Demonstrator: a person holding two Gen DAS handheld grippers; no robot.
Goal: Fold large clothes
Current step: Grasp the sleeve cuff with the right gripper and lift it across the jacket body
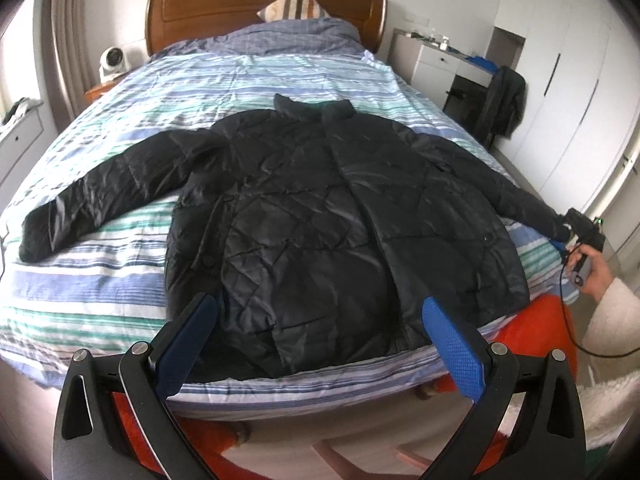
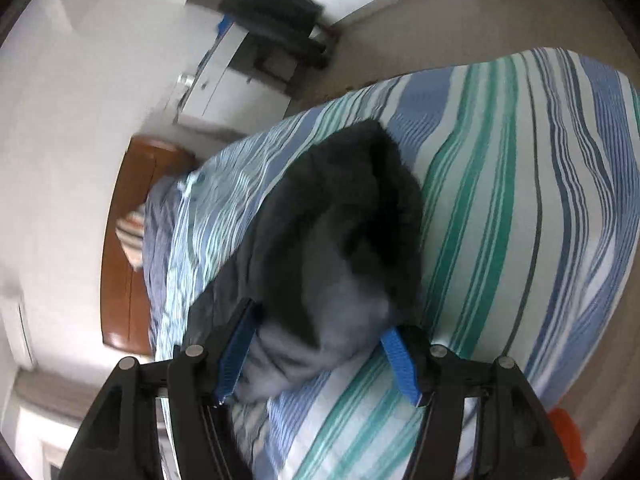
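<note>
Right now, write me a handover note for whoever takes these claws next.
Left claw: open, empty, over the hem of the black quilted jacket.
Right claw: at the end of the jacket's right sleeve, cuff between the pads; too blurred to tell whether they grip it.
Jacket: front up and spread flat on the striped bed, both sleeves out.
Done: laid out, no fold yet.
Left: fold in both sleeves, then the body.
</note>
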